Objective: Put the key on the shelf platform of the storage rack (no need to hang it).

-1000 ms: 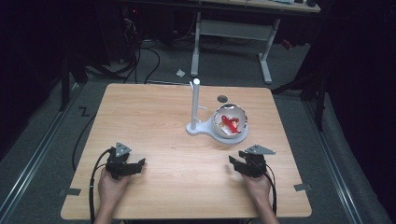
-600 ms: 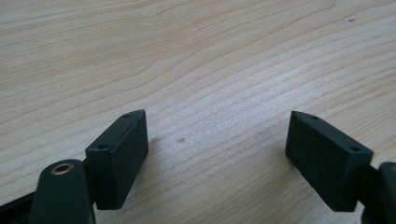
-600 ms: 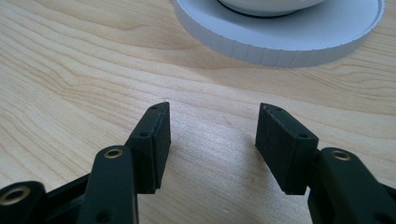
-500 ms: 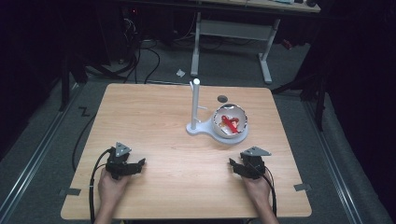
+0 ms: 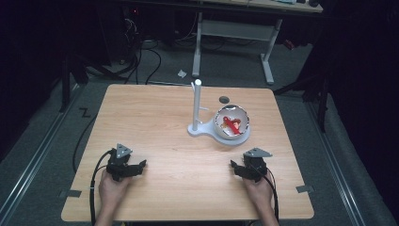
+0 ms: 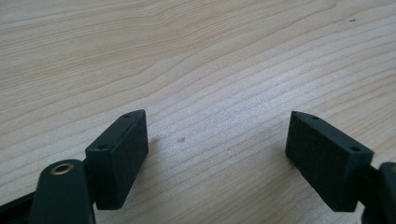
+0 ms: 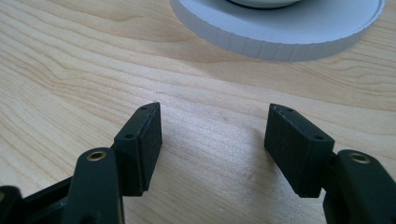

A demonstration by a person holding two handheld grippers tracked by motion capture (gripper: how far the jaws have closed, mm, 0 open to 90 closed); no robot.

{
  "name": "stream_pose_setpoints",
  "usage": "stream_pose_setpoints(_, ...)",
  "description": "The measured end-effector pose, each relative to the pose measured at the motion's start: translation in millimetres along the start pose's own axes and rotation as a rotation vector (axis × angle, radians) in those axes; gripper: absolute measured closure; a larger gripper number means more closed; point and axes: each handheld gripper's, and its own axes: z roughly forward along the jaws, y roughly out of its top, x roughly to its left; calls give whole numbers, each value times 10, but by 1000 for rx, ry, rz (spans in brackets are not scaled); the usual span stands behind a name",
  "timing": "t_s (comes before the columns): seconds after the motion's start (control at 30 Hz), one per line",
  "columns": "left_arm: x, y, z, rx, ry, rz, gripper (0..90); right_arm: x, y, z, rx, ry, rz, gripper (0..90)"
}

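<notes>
A white bowl (image 5: 229,123) holding red and orange pieces (image 5: 231,125) sits on a white round base (image 7: 299,32) right of the table's middle. From the same base rises a white upright post (image 5: 197,104). My left gripper (image 5: 140,165) rests low on the wood near the front left, held by a hand, jaws wide apart over bare table (image 6: 217,140). My right gripper (image 5: 234,167) sits near the front right, open too, with nothing between its fingers; the base's rim lies just beyond its jaws.
The wooden table (image 5: 155,122) has a small dark round hole (image 5: 224,99) behind the bowl. Cables trail from both grippers off the front edge. Beyond the table, a desk frame (image 5: 263,42) and cables stand on a dark floor.
The right gripper has shifted slightly toward the front edge. The left gripper and the bowl have not moved.
</notes>
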Motion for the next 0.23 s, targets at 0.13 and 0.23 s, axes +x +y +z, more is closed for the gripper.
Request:
stream_pose_setpoints(0.13, 0, 0, 0, 0, 0, 0, 214, 0, 0, 0, 0, 0, 1, 372)
stream_pose_setpoints(0.23, 0, 0, 0, 0, 0, 0, 214, 0, 0, 0, 0, 1, 2, 371)
